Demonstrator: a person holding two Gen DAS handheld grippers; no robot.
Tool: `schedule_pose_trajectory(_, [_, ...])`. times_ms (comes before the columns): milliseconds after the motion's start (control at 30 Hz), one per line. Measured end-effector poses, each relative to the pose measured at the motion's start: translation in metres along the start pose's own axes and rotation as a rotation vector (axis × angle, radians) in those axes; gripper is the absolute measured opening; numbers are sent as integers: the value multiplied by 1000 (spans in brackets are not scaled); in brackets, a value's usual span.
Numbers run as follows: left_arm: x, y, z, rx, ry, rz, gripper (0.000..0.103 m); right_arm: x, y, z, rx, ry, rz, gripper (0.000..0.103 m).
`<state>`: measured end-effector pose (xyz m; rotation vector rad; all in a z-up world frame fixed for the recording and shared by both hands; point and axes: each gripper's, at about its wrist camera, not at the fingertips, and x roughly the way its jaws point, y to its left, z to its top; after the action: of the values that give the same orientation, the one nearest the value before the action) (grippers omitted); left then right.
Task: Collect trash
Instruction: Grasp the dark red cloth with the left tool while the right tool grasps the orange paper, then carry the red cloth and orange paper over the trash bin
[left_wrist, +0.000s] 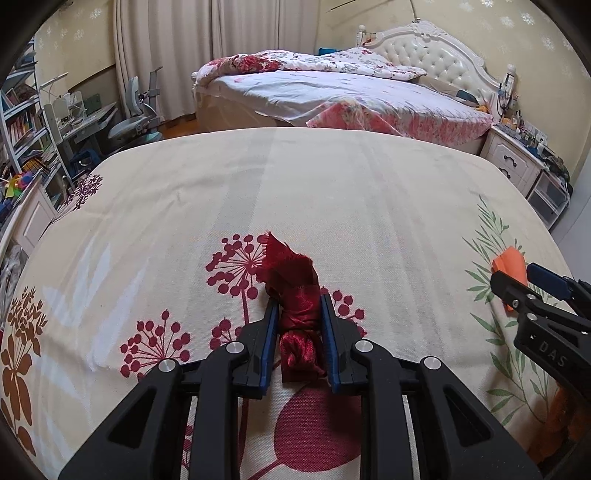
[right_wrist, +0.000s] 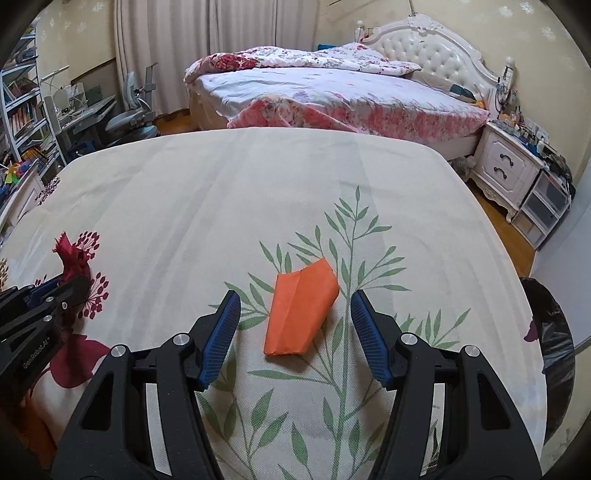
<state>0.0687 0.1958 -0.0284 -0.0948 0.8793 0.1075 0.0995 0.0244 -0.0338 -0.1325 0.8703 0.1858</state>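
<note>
A bundle of dark red ribbon (left_wrist: 297, 310) lies on the cream floral tablecloth (left_wrist: 295, 184), and my left gripper (left_wrist: 298, 306) is shut on it, both blue pads pressed against its sides. The same ribbon (right_wrist: 72, 258) and left gripper (right_wrist: 59, 286) show at the left edge of the right wrist view. A folded orange paper (right_wrist: 301, 308) lies flat on the tablecloth (right_wrist: 258, 184) over the green leaf print. My right gripper (right_wrist: 295, 302) stands open around it, with a gap between each pad and the paper. In the left wrist view the orange paper (left_wrist: 509, 266) and right gripper (left_wrist: 517, 275) appear at the right.
A black bin bag (right_wrist: 554, 343) hangs off the table's right edge. Beyond the table stand a bed (right_wrist: 332, 92) with floral bedding, a white nightstand (right_wrist: 506, 166), a desk and chair (right_wrist: 125, 114) and a bookshelf (right_wrist: 22, 122) at the left.
</note>
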Motion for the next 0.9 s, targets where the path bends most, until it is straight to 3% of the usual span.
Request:
schedule_pose_trajectory(100, [0,2,0,-5,1,-7,23,5,-1,1,6,22,-2,59])
schedule_pose_trajectory(267, [0,2,0,-8,1,-11,23,6,0,0,-2,32,-1,48])
schedule_pose_trajectory(467, [-1,3,-1,-12,1,-16,23,4,3,-2,-14,27,2,29])
schedule_pose_trajectory(900, [-6,1,0,0,-17,-14,23,-8,-10,-15,12,22,6,28])
